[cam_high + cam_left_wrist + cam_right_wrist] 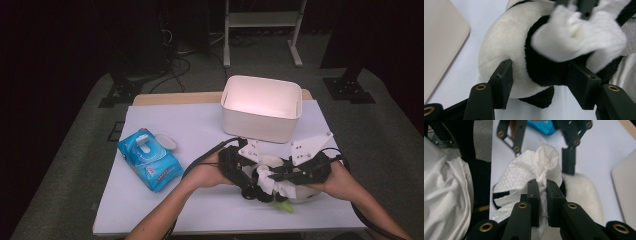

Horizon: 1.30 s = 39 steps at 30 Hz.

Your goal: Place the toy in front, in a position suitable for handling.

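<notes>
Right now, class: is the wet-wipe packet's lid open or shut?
Open. On the blue wet-wipe packet, the white lid is flipped back onto the table beside its opening.

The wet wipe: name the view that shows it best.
Right gripper view: the wet wipe is close and sharp, its embossed texture clear, pinched by the right hand-held gripper. The left gripper view blurs it; the high view shows it small.

white bin (261, 118) just behind the claws, blue wipes pack (149, 159) left, open tabletop (190, 125) between
</notes>
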### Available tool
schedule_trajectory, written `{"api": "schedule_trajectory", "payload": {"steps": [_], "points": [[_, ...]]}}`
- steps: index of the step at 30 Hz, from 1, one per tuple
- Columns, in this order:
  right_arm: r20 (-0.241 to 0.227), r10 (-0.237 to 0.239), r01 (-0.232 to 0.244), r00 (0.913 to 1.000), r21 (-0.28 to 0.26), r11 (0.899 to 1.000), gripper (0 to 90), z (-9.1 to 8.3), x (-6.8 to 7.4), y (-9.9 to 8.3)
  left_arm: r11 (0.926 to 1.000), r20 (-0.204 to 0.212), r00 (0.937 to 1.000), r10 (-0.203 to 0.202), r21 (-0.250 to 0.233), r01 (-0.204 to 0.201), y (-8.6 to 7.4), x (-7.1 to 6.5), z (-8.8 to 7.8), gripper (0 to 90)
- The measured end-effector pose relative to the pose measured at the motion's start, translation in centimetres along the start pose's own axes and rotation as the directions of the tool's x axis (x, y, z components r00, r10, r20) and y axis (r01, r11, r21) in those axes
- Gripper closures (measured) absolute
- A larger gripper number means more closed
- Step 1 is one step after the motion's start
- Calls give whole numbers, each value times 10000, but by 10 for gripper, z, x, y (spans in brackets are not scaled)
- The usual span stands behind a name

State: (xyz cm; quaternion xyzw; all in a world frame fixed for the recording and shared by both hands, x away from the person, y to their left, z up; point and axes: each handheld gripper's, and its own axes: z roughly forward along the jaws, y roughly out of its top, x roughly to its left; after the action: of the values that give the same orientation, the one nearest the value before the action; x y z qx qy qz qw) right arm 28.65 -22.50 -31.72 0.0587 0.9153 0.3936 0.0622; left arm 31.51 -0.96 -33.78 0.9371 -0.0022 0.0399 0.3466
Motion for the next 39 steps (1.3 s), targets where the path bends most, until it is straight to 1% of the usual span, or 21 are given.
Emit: {"api": "schedule_trajectory", "payload": {"steps": [3, 5, 7, 10, 14, 16, 18, 20, 22, 23, 25, 26, 27, 29, 30, 32, 34, 35, 36, 37, 39], "points": [[-83, -104, 104, 9999, 47, 9999, 822, 5, -1, 5, 9998, -79, 9999, 146, 149, -144, 1, -2, 0, 392], [-84, -176, 177, 9998, 134, 9998, 822, 6, -2, 6, 10000, -70, 10000, 51, 78, -50, -1, -2, -1, 392], [-12, -102, 102, 9999, 182, 9998, 822, 3, -4, 4, 10000, -43, 10000, 19, 41, -19, -1, -2, -1, 393], [227, 127, -131, 9997, 163, 9998, 821, -4, -8, -4, 10000, -38, 10000, 65, 74, -64, -1, -3, -1, 393], [575, 589, -601, 9966, 200, 9980, 821, -17, -13, -21, 9999, 5, 10000, 62, 94, -62, -1, -3, -1, 393], [810, 798, -823, 9935, 288, 9962, 820, -23, -16, -28, 9999, 34, 10000, 71, 110, -71, -2, -3, -1, 393], [1065, 946, -1002, 9898, 491, 9938, 820, -26, -19, -36, 10000, 62, 10000, 16, 85, -17, -2, -3, -2, 393], [930, 1214, -1256, 9882, 413, 9912, 820, -25, -21, -44, 10000, 149, 9999, -14, 85, 13, -2, -3, -2, 392], [840, 1302, -1334, 9879, 331, 9905, 820, -22, -20, -47, 9999, 197, 9998, -11, 167, 8, -1, -2, -5, 389], [829, 1246, -1276, 9887, 322, 9913, 820, -21, -20, -47, 9999, 201, 9998, -9, 167, 6, 0, -1, -6, 386], [740, 1255, -1279, 9893, 284, 9914, 820, -19, -18, -46, 9999, 273, 9996, -121, -5, 122, 1, 1, -11, 383], [689, 1250, -1270, 9898, 242, 9916, 820, -18, -18, -46, 9997, 309, 9994, -185, -166, 190, 1, 1, -13, 383], [617, 1237, -1253, 9904, 237, 9918, 820, -17, -17, -45, 9995, 287, 9994, -187, -232, 194, 2, 1, -14, 382], [535, 1149, -1164, 9919, 264, 9929, 820, -15, -15, -43, 9997, 198, 9996, -187, -140, 190, 5, 1, -14, 378], [523, 1104, -1120, 9925, 290, 9933, 820, -15, -14, -42, 9999, 189, 9997, -157, -15, 157, 5, 1, -13, 377], [602, 977, -999, 9934, 343, 9944, 819, -15, -12, -41, 9998, 275, 9995, -167, 54, 166, 5, 1, -9, 377], [683, 896, -920, 9936, 328, 9952, 819, -16, -11, -38, 9997, 374, 9990, -251, -53, 254, 4, 0, -6, 379], [641, 874, -894, 9941, 297, 9956, 819, -15, -11, -36, 9998, 388, 9991, -191, -31, 192, 4, 0, -4, 382], [648, 829, -849, 9944, 287, 9960, 819, -14, -11, -34, 9997, 419, 9988, -254, -53, 256, 4, -2, -2, 383], [636, 768, -784, 9950, 227, 9967, 819, -13, -11, -31, 9998, 483, 9987, -176, -39, 178, 4, -2, -2, 385], [483, 643, -645, 9968, 18, 9979, 819, -9, -12, -24, 10000, 483, 9988, -50, 2, 50, 5, -5, -1, 387]]}}
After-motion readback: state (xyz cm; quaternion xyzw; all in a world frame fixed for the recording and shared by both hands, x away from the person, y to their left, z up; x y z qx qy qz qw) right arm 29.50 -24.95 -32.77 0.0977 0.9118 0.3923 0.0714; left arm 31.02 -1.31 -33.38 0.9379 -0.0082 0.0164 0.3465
